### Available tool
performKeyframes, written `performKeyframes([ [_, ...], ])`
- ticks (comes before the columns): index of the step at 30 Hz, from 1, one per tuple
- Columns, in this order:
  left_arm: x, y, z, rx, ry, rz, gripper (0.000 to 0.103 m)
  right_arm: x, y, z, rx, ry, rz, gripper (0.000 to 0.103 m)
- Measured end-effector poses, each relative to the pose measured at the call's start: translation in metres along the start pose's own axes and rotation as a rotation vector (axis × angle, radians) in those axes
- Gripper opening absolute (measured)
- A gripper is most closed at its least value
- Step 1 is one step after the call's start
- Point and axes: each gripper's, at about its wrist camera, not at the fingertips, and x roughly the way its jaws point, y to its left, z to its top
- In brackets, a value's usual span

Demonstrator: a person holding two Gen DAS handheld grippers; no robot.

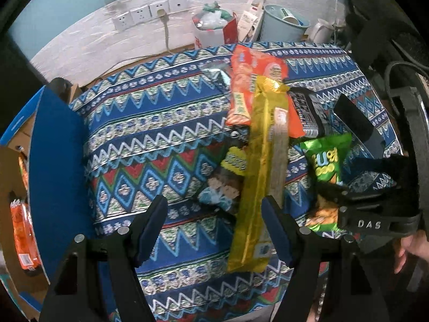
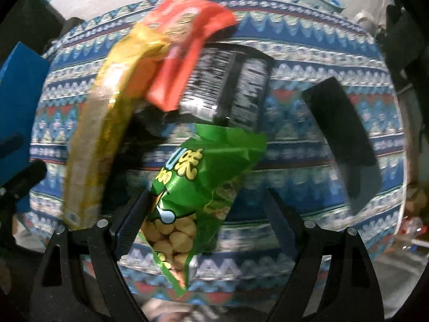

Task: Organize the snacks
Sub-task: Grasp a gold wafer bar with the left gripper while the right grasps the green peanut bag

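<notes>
One orange pkt (image 1: pixel 24 237) lies in cardboard box (image 1: pixel 10 177), L side.

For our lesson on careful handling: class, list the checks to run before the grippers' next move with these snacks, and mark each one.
1. Right gripper open around green bag: ok.
2. Both pads touching green bag: not ok, only one side seems to.
3. Left gripper open: ok.
4. Yellow pack centred in left gripper: not ok, lies at one finger.
5. Box within reach: cannot tell.
</notes>
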Motion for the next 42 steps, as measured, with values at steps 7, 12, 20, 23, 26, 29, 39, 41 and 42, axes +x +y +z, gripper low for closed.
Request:
performKeyframes([
  [7, 0.013, -0.022, 0.009, 0.014, 0.028, -0.052, 0.074, -0.002, -0.034, 0.000, 0.094, -0.035, 0.046, 0.084],
  [12, 0.025, -0.034, 0.012, 0.023, 0.053, -0.071, 0.074, 0.020, -0.029, 0.001, 0.059, 0.006, 0.031, 0.084],
  [20, 0.044, -0.038, 0.019, 0.004, 0.079, -0.092, 0.074, 0.036, -0.032, -0.006, 0.006, 0.005, 0.006, 0.057],
  [23, 0.051, -0.040, 0.022, 0.014, 0.072, -0.082, 0.074, 0.028, -0.040, -0.006, -0.021, -0.018, -0.014, 0.042],
  [26, 0.056, -0.040, 0.023, 0.023, 0.070, -0.069, 0.056, 0.018, -0.051, -0.010, -0.027, -0.046, -0.012, 0.036],
  [29, 0.054, -0.040, 0.023, 0.034, 0.046, -0.072, 0.036, 0.015, -0.058, -0.015, -0.017, -0.047, 0.000, 0.035],
  [39, 0.037, -0.037, 0.017, 0.056, 0.008, -0.058, 0.029, -0.023, -0.038, -0.015, -0.073, -0.116, 0.060, 0.033],
  [41, 0.026, -0.034, 0.013, 0.055, -0.009, -0.057, 0.029, -0.033, -0.031, -0.014, -0.078, -0.139, 0.061, 0.033],
  [42, 0.022, -0.032, 0.011, 0.055, -0.018, -0.056, 0.029, -0.035, -0.031, -0.012, -0.077, -0.147, 0.063, 0.033],
])
